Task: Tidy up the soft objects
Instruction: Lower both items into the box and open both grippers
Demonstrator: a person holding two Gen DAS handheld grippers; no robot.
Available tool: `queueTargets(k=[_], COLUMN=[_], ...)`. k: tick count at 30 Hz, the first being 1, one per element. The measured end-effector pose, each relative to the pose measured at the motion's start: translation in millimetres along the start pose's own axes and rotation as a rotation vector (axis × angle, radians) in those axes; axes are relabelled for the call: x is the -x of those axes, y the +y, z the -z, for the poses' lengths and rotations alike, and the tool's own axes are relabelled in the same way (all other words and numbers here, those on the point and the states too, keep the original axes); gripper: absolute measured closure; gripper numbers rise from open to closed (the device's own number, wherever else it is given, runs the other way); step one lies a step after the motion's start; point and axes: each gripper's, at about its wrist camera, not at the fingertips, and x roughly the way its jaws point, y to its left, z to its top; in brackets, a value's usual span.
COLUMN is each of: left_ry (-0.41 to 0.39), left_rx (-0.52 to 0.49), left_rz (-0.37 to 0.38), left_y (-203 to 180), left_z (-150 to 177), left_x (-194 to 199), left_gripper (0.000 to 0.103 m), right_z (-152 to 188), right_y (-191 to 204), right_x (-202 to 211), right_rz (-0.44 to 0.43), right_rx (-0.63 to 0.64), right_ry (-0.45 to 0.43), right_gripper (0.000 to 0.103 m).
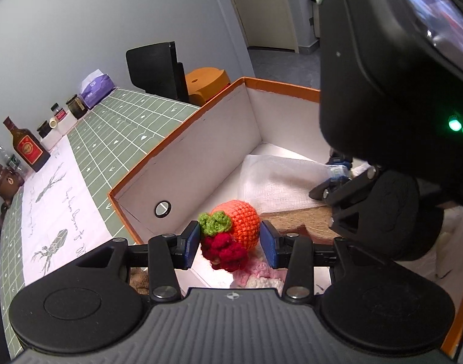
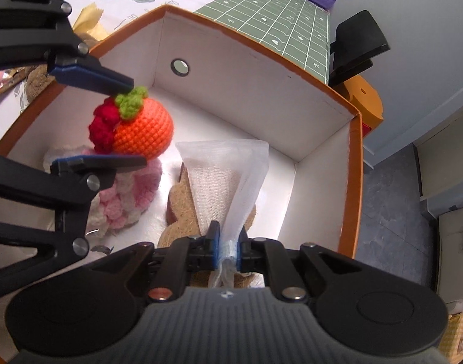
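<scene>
Box with white walls and an orange rim fills the middle of both views, standing on a green gridded surface. In the left wrist view, the left gripper reaches in from the bottom centre, its blue pads about half open and pressed against either side of a crocheted toy: an orange ball with a green leaf and a dark red cluster. In the right wrist view the same toy sits at centre left, held between those fingers above the box floor. Below it, at lower left of that view, a pink and cream crocheted piece lies on the box floor. The right gripper, at bottom centre of its own view, is nearly closed and pinches the bunched end of a white mesh bag, which fans out toward the middle of the frame over a brown woven mat lying in the box. The box wall has a round metal-ringed hole at upper centre. Along the left edge of the left wrist view, by a grey wall, stand a bottle with a red label, small dark jars and a purple tissue pack. A black chair and an orange stool are behind the box, at upper centre.
</scene>
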Motion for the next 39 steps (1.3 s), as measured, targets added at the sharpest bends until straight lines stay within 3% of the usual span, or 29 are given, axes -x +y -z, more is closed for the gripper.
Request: queueTargets(k=[4, 8, 13, 20, 26, 32, 39], left_ry=[-0.031, -0.051, -0.074, -0.126, -0.166, -0.184, -0.192], left_rx=[0.027, 0.025, 0.014, 0.038, 0.071, 0.172, 0.279], left_rz=[0.029, 0.042, 0.039, 0.038, 0.006, -0.034, -0.128], left_y=[3, 2, 2, 9, 19, 39, 69], left_z=[2, 2, 3, 7, 21, 44, 85], left_x=[3, 8, 16, 40, 69, 95, 120], left_gripper=[0.054, 0.053, 0.052, 0.043, 0.04, 0.04, 0.04], right_z=[0, -1, 0, -1, -3, -7, -13], right_y=[3, 4, 6, 13, 22, 47, 81], right_x=[5, 14, 27, 51, 75, 99, 125], right_rz=[0.007, 0.019, 0.033, 0.089, 0.117, 0.142, 0.095], right_rx=[0.009, 0.026, 0.034, 0.063, 0.038, 0.013, -0.054], right_ry=[-0.004, -0.013, -0.03, -0.057, -0.123, -0.206, -0.343], right_gripper=[0.093, 0.076, 0.063, 0.04, 0.034, 0.033, 0.029])
